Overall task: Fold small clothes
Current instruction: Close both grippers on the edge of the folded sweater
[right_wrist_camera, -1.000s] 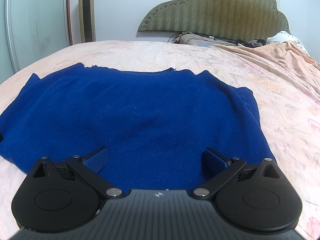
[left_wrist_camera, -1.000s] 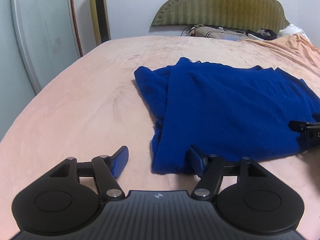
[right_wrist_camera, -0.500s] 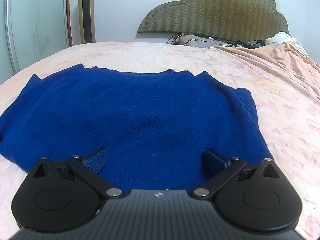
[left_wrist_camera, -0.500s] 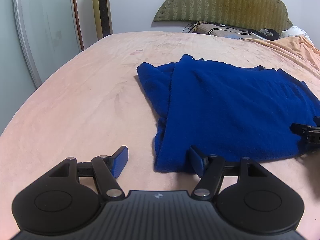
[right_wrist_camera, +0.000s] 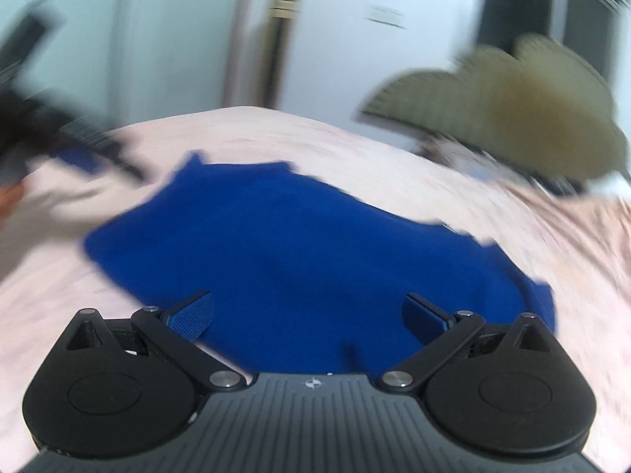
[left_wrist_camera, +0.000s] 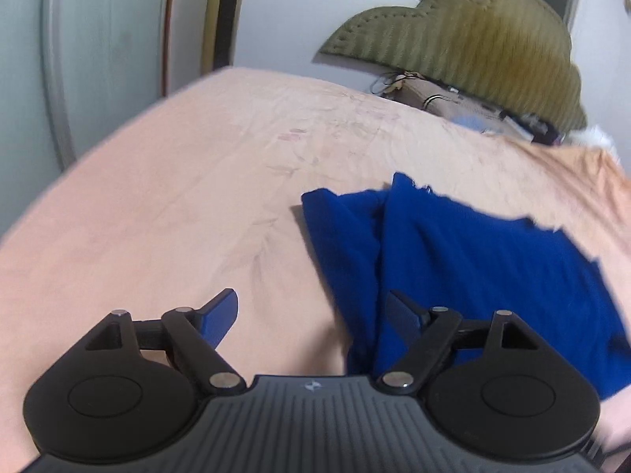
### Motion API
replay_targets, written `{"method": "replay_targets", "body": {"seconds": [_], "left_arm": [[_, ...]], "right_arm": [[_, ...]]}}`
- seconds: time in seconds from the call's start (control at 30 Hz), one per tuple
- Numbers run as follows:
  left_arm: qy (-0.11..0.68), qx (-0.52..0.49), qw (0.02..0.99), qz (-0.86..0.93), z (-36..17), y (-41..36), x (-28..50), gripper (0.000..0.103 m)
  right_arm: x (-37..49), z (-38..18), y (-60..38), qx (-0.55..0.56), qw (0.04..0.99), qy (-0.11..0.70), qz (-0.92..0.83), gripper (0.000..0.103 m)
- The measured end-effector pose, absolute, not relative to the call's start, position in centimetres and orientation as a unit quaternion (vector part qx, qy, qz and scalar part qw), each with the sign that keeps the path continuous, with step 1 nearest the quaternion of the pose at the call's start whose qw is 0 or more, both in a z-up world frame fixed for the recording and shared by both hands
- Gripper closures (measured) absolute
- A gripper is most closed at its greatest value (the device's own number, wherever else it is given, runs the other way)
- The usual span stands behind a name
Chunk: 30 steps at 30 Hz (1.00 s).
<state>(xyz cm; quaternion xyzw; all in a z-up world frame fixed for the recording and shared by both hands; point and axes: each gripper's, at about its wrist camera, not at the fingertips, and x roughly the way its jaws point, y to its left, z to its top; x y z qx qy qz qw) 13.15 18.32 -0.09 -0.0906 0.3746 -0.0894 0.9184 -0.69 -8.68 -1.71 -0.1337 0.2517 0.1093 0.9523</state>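
A dark blue knit garment (left_wrist_camera: 473, 260) lies flat on the peach bedspread (left_wrist_camera: 177, 205), its left side folded over into a narrow flap. My left gripper (left_wrist_camera: 313, 315) is open and empty above the garment's near left edge, one pad over bare bedding. The garment also fills the middle of the blurred right wrist view (right_wrist_camera: 299, 244). My right gripper (right_wrist_camera: 309, 317) is open and empty above its near edge. The left gripper shows as a dark blur at the far left of the right wrist view (right_wrist_camera: 67, 138).
An olive padded headboard (left_wrist_camera: 465, 43) stands at the far end of the bed, with a cushion and cables (left_wrist_camera: 453, 98) below it. A glass door (left_wrist_camera: 90, 47) and a gold tower unit (left_wrist_camera: 224, 12) stand at the left.
Both grippers have lifted and tilted, so both views now look from higher up and are blurred. The garment has not moved. Both stay open.
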Motion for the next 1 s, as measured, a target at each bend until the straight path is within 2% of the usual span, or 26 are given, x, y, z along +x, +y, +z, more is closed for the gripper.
{"method": "replay_targets", "body": {"seconds": [0.2,0.4,0.6,0.7,0.77,0.87,0.93,0.97,1.0], "left_arm": [[0.421,-0.183,0.876,-0.15,-1.6,19.6,17.6,0.021],[0.437,-0.209,0.853,-0.195,-3.0,18.5,20.6,0.019],[0.452,-0.291,0.808,-0.243,-4.1,18.1,23.9,0.017],[0.451,-0.281,0.809,-0.251,-4.1,16.6,25.2,0.015],[0.449,-0.273,0.812,-0.255,-4.1,15.7,26.1,0.015],[0.448,-0.273,0.812,-0.254,-4.2,14.7,27.3,0.016],[0.446,-0.27,0.817,-0.248,-4.2,14.2,27.9,0.021],[0.446,-0.26,0.822,-0.242,-4.1,13.7,28.1,0.032],[0.449,-0.244,0.827,-0.233,-4.0,13.4,28.2,0.053]], "right_arm": [[-2.1,-2.8,-2.5,-0.25,0.931,0.224,0.142,0.001],[-1.6,-4.8,1.6,-0.346,0.91,0.196,0.117,0.001],[1.0,-5.4,4.1,-0.369,0.907,0.18,0.096,0.002],[2.6,-5.4,5.0,-0.37,0.907,0.179,0.091,0.004],[3.1,-5.7,5.3,-0.377,0.906,0.174,0.087,0.008],[4.0,-5.9,6.0,-0.387,0.902,0.169,0.092,0.024],[4.7,-6.3,6.4,-0.395,0.898,0.171,0.094,0.047],[4.9,-6.5,6.4,-0.394,0.897,0.176,0.098,0.053],[5.0,-6.6,6.4,-0.39,0.896,0.182,0.105,0.065]]}}
